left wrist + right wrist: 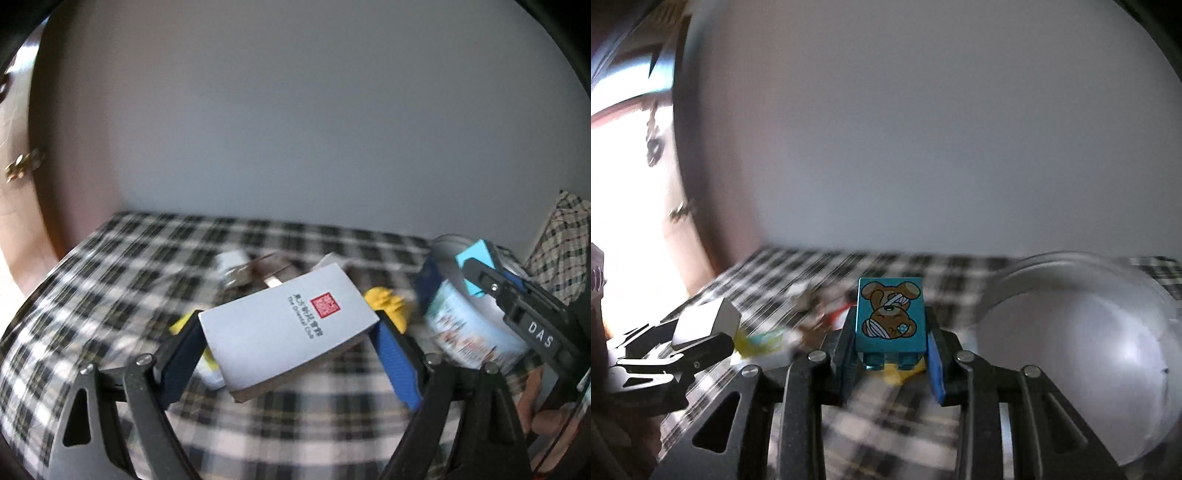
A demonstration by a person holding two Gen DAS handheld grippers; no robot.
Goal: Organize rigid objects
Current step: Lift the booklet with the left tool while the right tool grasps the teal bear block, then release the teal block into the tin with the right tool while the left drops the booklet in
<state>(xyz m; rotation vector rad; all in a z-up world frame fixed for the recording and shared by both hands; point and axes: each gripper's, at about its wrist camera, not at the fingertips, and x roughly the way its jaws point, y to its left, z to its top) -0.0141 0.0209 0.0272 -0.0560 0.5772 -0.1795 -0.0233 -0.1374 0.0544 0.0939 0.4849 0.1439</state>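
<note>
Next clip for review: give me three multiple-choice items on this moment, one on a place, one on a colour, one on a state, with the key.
1. Where is the tin can relative to the grey notepad, in the left wrist view?
A. Right
B. Left
C. Underneath

2. What colour is the toy brick?
A. Red
B. Teal
C. Black

3. What state is the right gripper in?
A. Open, empty
B. Out of view
C. Shut on the brick

Key: 1 A, the can stands right of the notepad; 2 B, teal around a bear picture; 3 C, its fingers clamp the brick's sides.

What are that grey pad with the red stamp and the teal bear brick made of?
The grey pad looks like paper: matte cover, stacked page edges along its side. The teal brick seems glossy moulded plastic: hard shine, studs at one end, printed bear.
</note>
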